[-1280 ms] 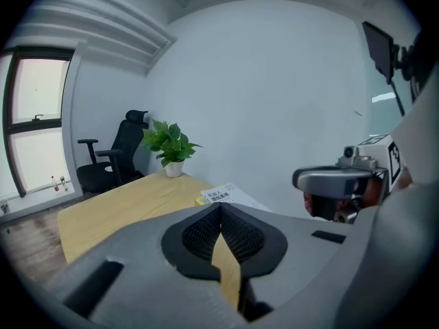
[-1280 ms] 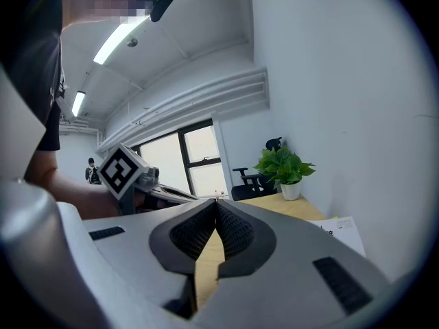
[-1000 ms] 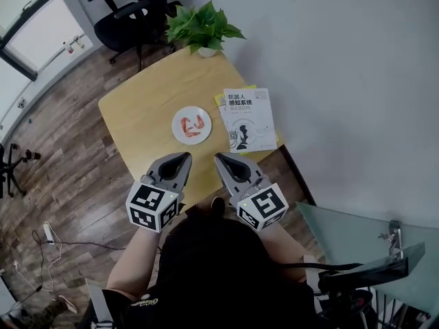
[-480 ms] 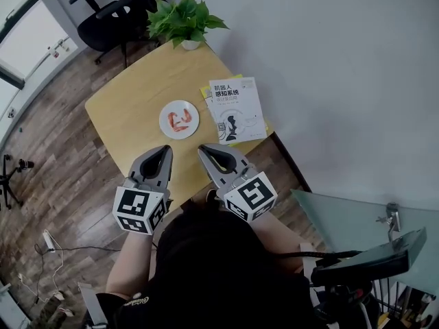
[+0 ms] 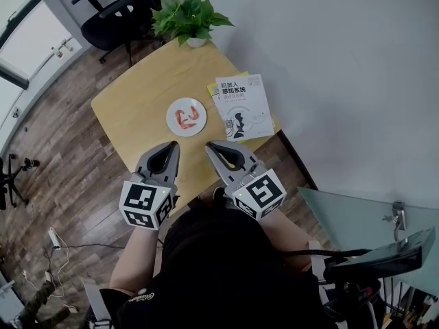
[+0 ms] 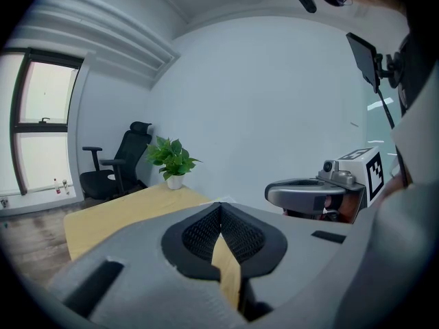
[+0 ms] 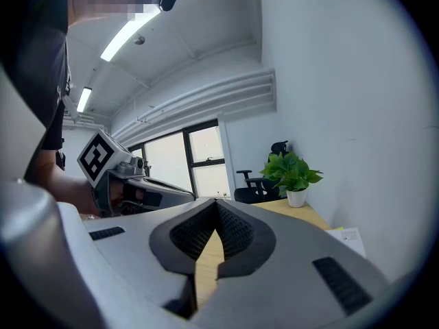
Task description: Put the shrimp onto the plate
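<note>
Head view, left claw (image 5: 173, 145), right claw (image 5: 210, 145) — abreast

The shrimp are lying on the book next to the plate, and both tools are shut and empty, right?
No: the shrimp lie on the plate, not on the book beside it, as the head view shows. The left tool and right tool are both shut and empty.

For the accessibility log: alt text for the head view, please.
Seen from above, a person holds the shut left claw and shut right claw over the near edge of a wooden table, both empty. Farther on, shrimp lie on a white plate beside a book; a potted plant stands at the far end.
</note>
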Demonstrator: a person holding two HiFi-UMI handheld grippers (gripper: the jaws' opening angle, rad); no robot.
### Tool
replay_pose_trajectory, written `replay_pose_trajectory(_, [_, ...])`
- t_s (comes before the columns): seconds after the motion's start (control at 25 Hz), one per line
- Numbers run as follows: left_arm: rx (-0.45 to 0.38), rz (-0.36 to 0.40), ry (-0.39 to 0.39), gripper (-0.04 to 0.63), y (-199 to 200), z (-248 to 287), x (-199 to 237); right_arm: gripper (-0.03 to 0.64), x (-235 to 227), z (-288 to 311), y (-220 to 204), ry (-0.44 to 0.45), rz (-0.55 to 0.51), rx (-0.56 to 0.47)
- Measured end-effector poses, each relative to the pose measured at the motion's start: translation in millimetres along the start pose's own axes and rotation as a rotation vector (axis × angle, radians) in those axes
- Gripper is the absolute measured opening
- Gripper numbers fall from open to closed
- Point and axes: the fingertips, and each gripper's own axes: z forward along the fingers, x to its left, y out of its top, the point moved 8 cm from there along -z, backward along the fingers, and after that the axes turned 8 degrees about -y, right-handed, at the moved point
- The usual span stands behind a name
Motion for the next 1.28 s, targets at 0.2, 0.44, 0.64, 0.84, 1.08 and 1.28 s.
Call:
replay_pose_trajectory(0.2, [0.015,0.003,-0.006,0.006,-0.3,-3.3,-1.0,0.003,6.1,-0.3,3.8,0.002,-0.002,-0.012])
replay_pose_trajectory(0.44, [0.021,0.006,-0.001,0.006,-3.4,-6.6,1.3,0.002,8.0,3.1,5.7,0.004,-0.004,-0.019])
replay_pose_trajectory(0.64, [0.026,-0.003,-0.003,0.006,-7.5,-6.8,0.9,0.002,9.5,4.0,4.1,0.007,-0.017,-0.009])
replay_pose_trajectory(0.84, [0.033,-0.006,-0.003,0.006,-10.0,-6.5,0.7,0.002,10.3,3.9,2.6,0.013,-0.016,-0.007])
replay_pose_trajectory(1.08, [0.037,-0.008,-0.005,0.006,-12.3,-6.7,-1.3,0.002,12.3,2.2,1.0,0.019,-0.017,-0.006])
replay_pose_trajectory(1.28, [0.042,-0.007,-0.008,0.006,-14.4,-5.6,-3.4,0.002,11.3,-0.1,0.1,0.013,-0.010,-0.007])
